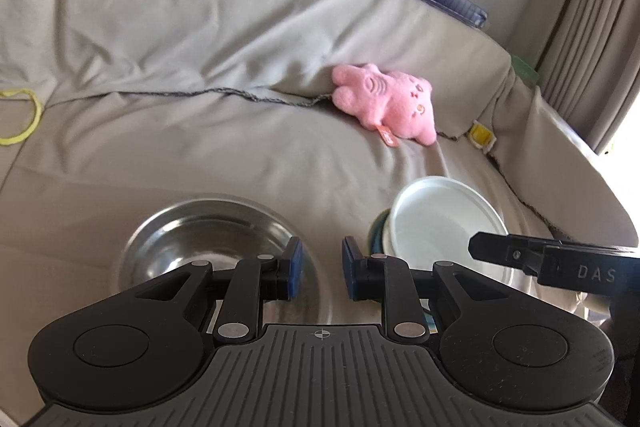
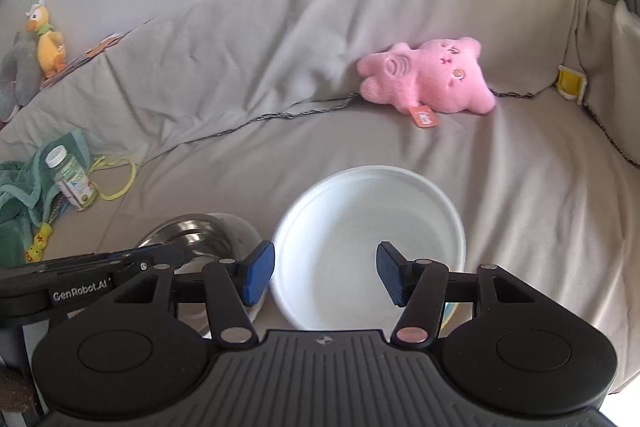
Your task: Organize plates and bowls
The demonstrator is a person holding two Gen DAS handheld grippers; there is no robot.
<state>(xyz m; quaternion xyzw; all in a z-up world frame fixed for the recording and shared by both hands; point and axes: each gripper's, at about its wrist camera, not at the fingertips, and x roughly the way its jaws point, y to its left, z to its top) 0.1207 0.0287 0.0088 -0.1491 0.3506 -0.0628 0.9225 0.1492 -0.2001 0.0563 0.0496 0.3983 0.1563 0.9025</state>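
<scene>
Just ahead of the right gripper [image 2: 326, 275], the white bowl [image 2: 368, 247] is sitting with its near rim between the spread, empty jaws; the steel bowl [image 1: 224, 247] is lying left-forward of the left gripper [image 1: 322, 273] (also released, holding nothing).

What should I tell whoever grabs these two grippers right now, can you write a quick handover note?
Left gripper: open, empty, over the near rim of the steel bowl.
Right gripper: open, empty, fingers on either side of the near rim of the white bowl, not closed on it.
Layout: both bowls sit side by side on the grey sofa cover, steel to the left of white. The white one seems to rest on other dishes, mostly hidden.
Done: nothing visibly stacked by either gripper.
Left: grasp the bowls and stack or sort them. The pink plush lies further back.
</scene>
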